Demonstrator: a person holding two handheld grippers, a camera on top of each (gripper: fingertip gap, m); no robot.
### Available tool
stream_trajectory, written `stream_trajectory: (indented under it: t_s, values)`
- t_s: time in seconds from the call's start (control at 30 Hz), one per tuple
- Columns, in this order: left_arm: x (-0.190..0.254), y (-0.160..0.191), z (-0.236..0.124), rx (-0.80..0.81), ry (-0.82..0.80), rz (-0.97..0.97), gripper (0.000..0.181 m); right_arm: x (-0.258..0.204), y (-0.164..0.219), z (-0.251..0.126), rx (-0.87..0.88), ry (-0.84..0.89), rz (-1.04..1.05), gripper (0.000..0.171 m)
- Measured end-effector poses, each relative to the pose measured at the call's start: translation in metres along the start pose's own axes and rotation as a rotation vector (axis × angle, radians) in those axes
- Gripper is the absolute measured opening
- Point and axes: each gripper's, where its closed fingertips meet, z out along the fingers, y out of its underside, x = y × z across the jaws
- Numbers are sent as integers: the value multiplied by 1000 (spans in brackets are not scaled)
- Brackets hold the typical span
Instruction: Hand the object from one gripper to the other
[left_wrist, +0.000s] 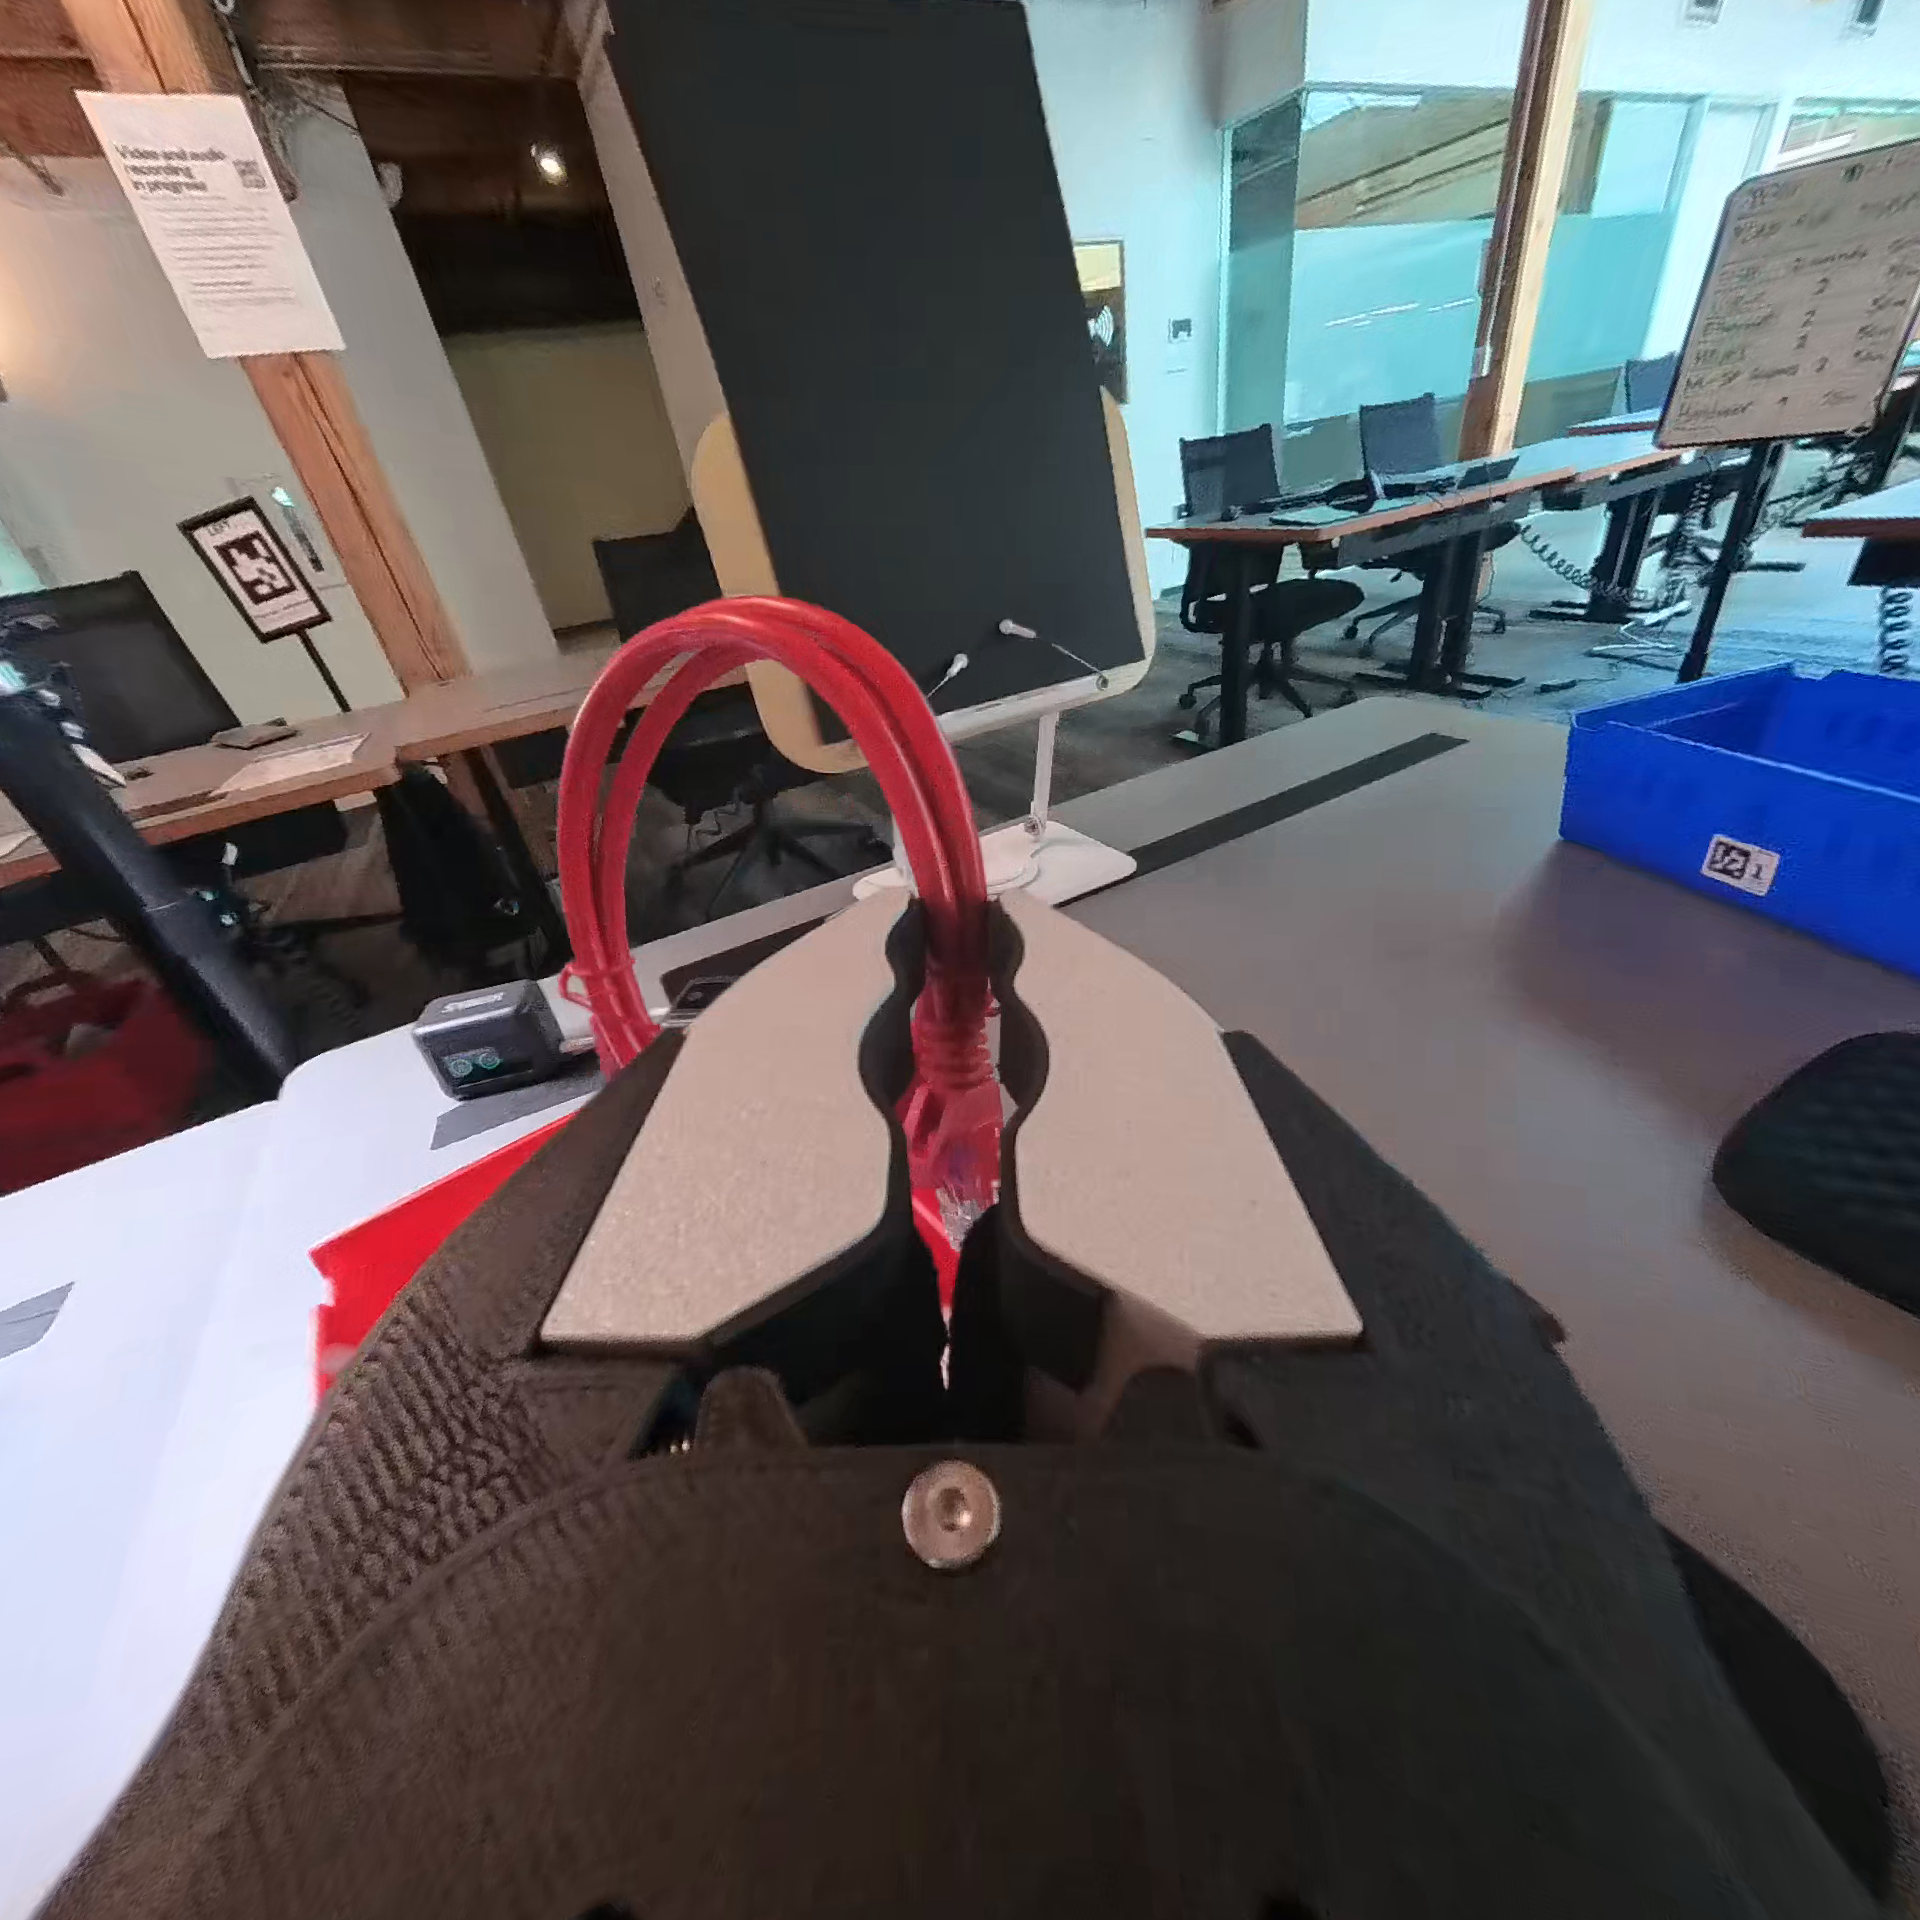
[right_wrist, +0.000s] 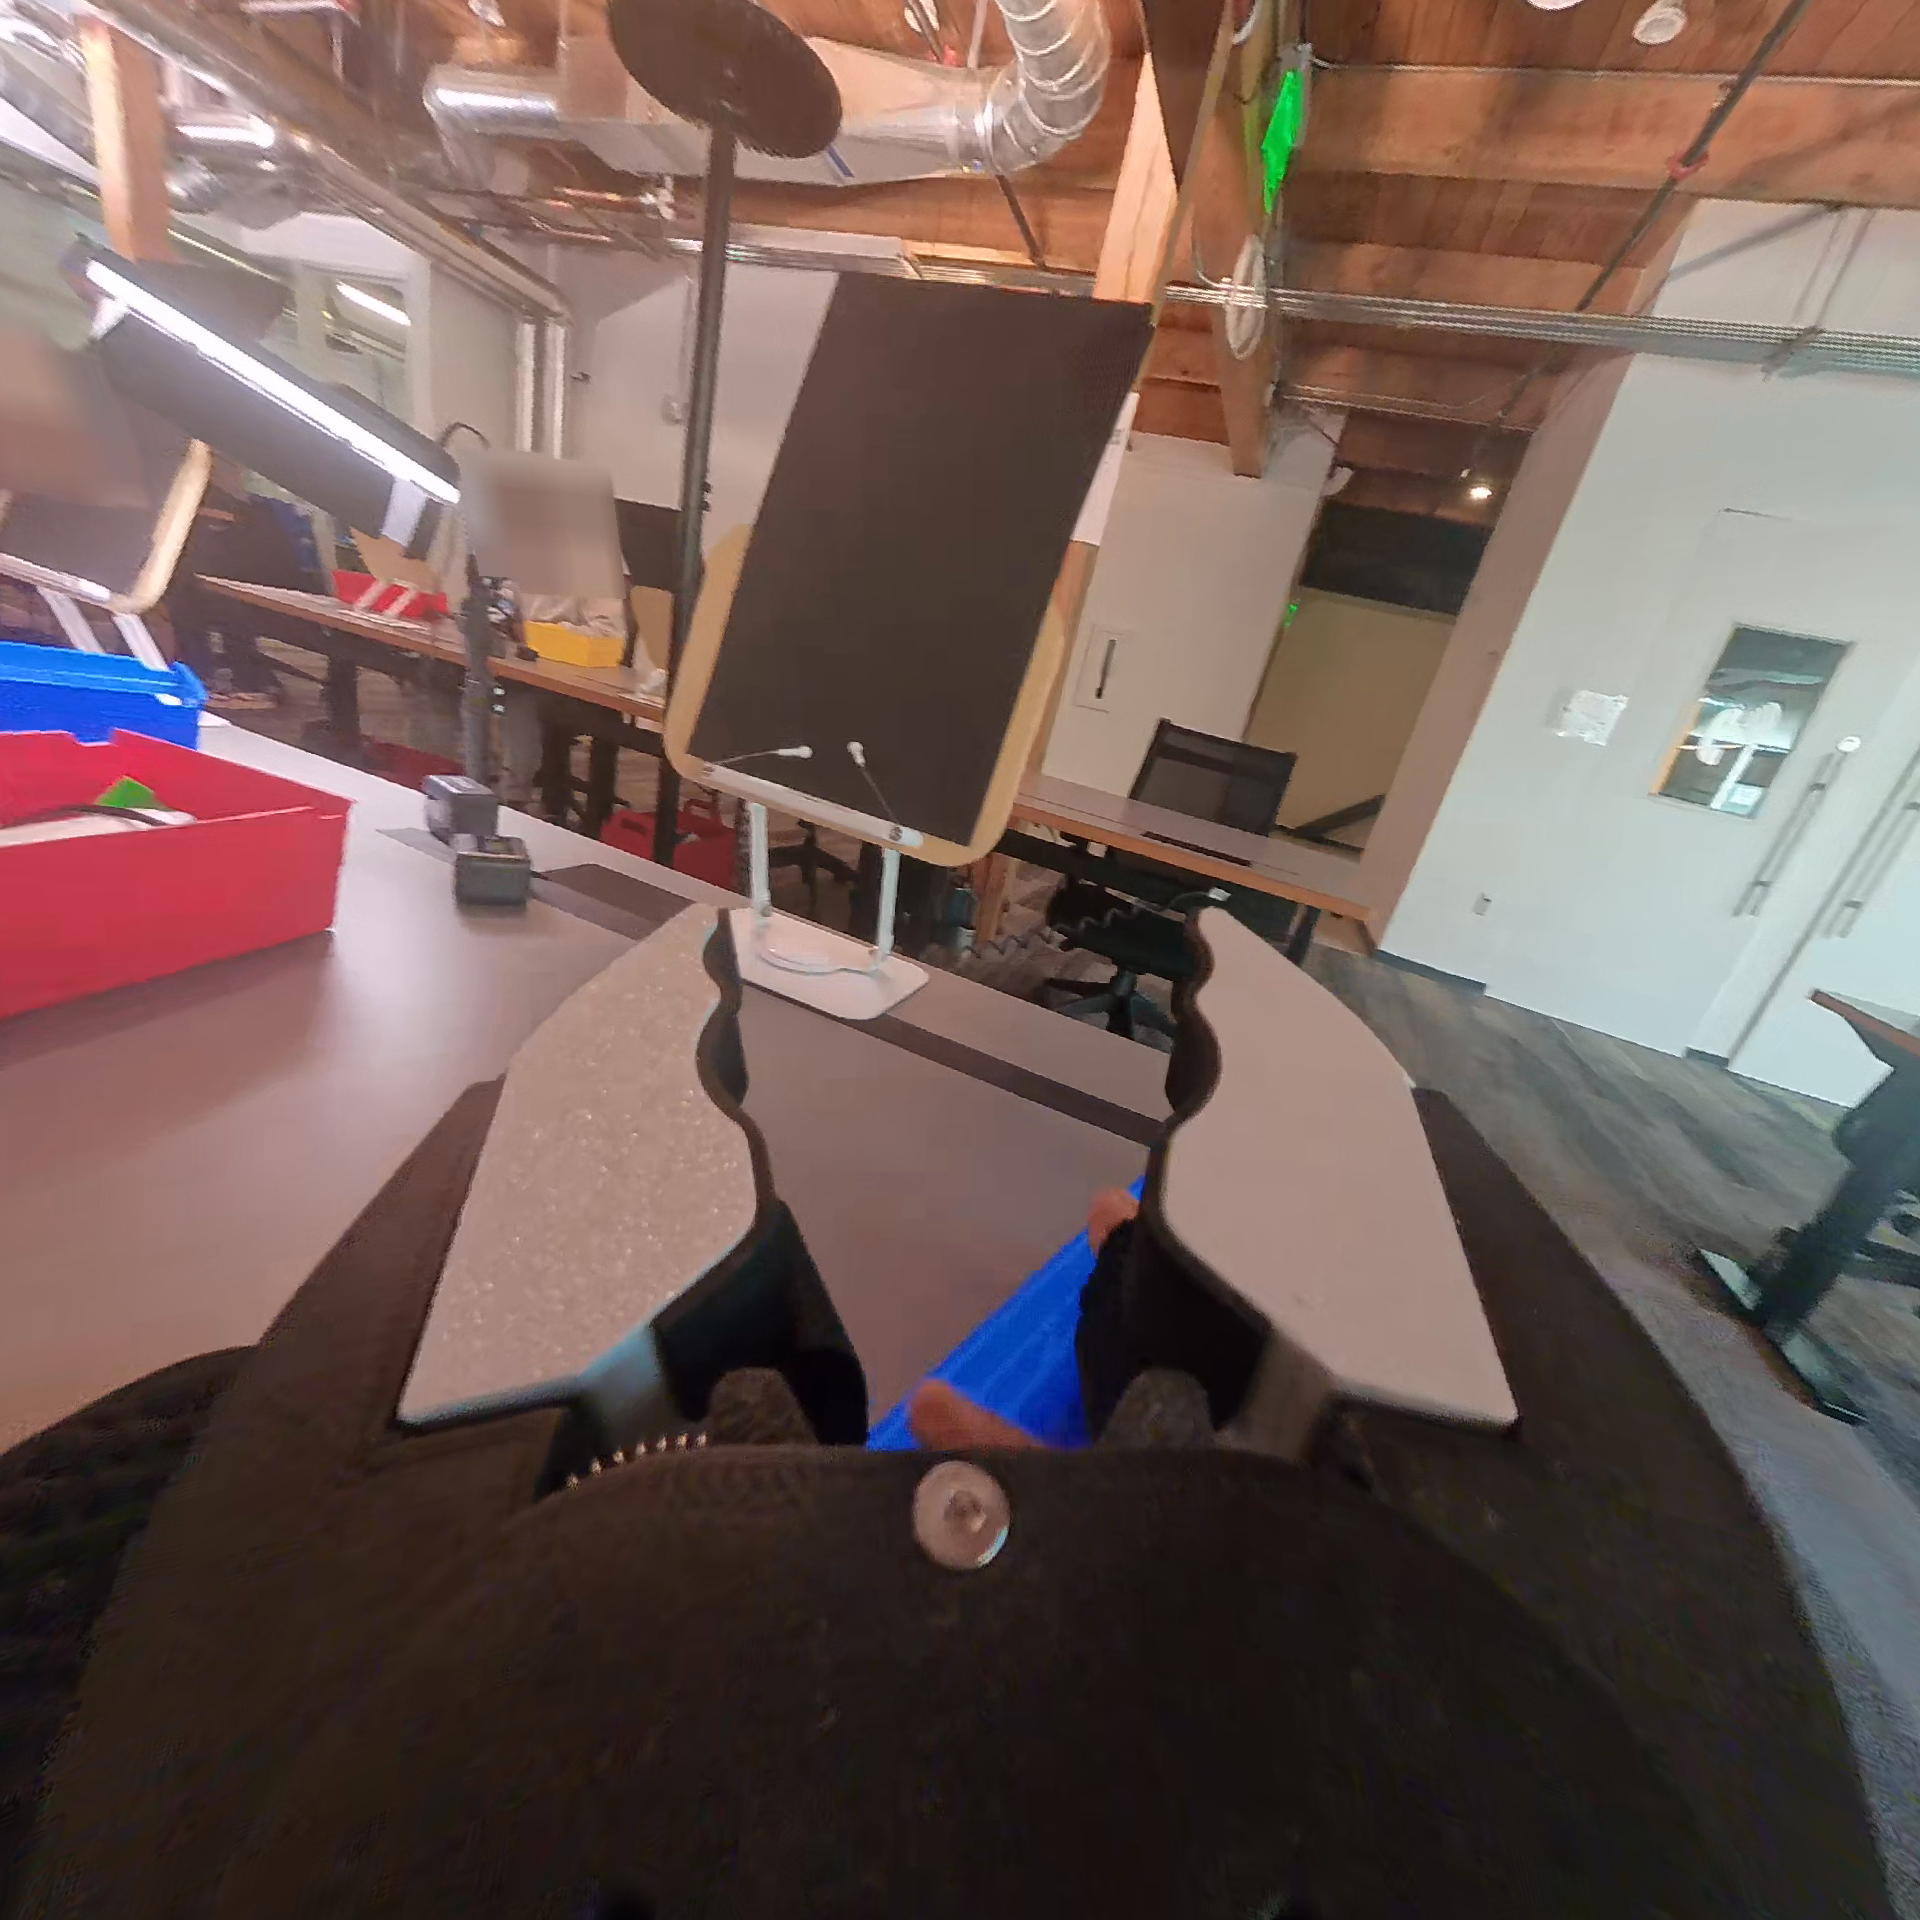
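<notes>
A coiled red network cable (left_wrist: 764, 665) stands up in a loop from my left gripper (left_wrist: 951, 914). The gripper is shut on the cable's bundled strands, with the clear-tipped red plug (left_wrist: 961, 1132) lying between the grey fingers. The loop arches up and to the left, and its other side hangs down past the left finger. My right gripper (right_wrist: 956, 925) is open and empty, held above the grey table (right_wrist: 260, 1122), with its fingers wide apart. The cable does not show in the right wrist view. A black rounded part (left_wrist: 1829, 1153) at the right edge of the left wrist view looks like the other gripper.
A blue bin (left_wrist: 1756, 800) stands at the table's right. A red bin (right_wrist: 156, 873) stands at the left, a blue one (right_wrist: 94, 691) behind it. A black board on a white stand (right_wrist: 894, 582) sits at the far edge. A small black device (right_wrist: 488, 868) rests near a dark strip. Some 55 centimetres of space lies between my two pairs of fingers.
</notes>
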Motion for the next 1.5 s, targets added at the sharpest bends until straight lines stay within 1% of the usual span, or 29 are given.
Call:
stream_trajectory:
  t_s: [0.07, 0.1, 0.17, 0.23, 0.33, 0.4, 0.47, 0.53, 0.6, 0.67, 0.73, 0.77, 0.83, 0.9, 0.93, 1.0, 1.07, 1.17, 1.3, 1.37, 1.43, 1.5]
  values:
    - [8, -9, -1, 64, 22, 27, 11, -9, -3, 2, 4, -25, 19, 78]
    - [22, -17, -3, 133, 78, 27, 11, -15, -6, 3, 15, -40, 41, 75]
    - [59, -36, -10, 307, 220, 6, 10, -34, -15, 6, 58, -115, 114, 68]
    - [100, -47, -16, 455, 316, 2, 11, -62, -26, 9, 111, -227, 191, 65]
    - [169, -42, -14, 553, 389, 50, 11, -116, -34, 16, 143, -418, 310, 64]
    - [217, -26, -10, 558, 432, 61, 11, -164, -34, 14, 134, -590, 401, 66]
    - [264, -5, -9, 547, 490, 66, 11, -215, -28, 5, 108, -764, 495, 67]
    - [299, 14, -11, 537, 518, 70, 11, -252, -18, -4, 77, -862, 592, 63]
    - [324, 31, -11, 537, 503, 127, 10, -275, -10, -10, 51, -910, 691, 56]
    - [340, 43, -12, 545, 488, 201, 10, -288, -4, -12, 12, -942, 759, 53]
    - [347, 48, -12, 545, 501, 187, 10, -300, 6, -11, -59, -966, 760, 50]
    - [349, 51, -11, 526, 510, 193, 10, -306, 9, -14, -78, -1005, 759, 46]
    - [349, 58, -7, 500, 511, 216, 11, -311, 8, -17, -79, -1058, 789, 39]
    - [351, 64, -6, 487, 526, 202, 11, -314, 7, -18, -67, -1089, 807, 28]
    - [353, 67, -4, 475, 538, 205, 11, -314, 7, -19, -55, -1103, 803, 14]
    - [356, 72, -4, 464, 570, 195, 11, -315, 11, -20, -47, -1105, 736, 12]
    - [359, 74, -6, 444, 666, 123, 12, -317, 16, -24, -48, -1124, 622, 12]
    - [352, 60, -17, 451, 850, -161, 23, -320, 25, -29, -28, -1120, 381, 12]
    - [339, 48, -19, 335, 1035, -529, 38, -327, 37, -37, 61, -1108, 47, 12]
    - [336, 45, -19, 276, 1085, -640, 38, -332, 46, -37, 52, -1089, -57, 12]
    - [337, 42, -24, 256, 1144, -696, 38, -337, 53, -37, 60, -1076, -150, 12]
    - [337, 40, -26, 238, 1169, -741, 29, -342, 59, -38, 79, -1069, -227, 12]
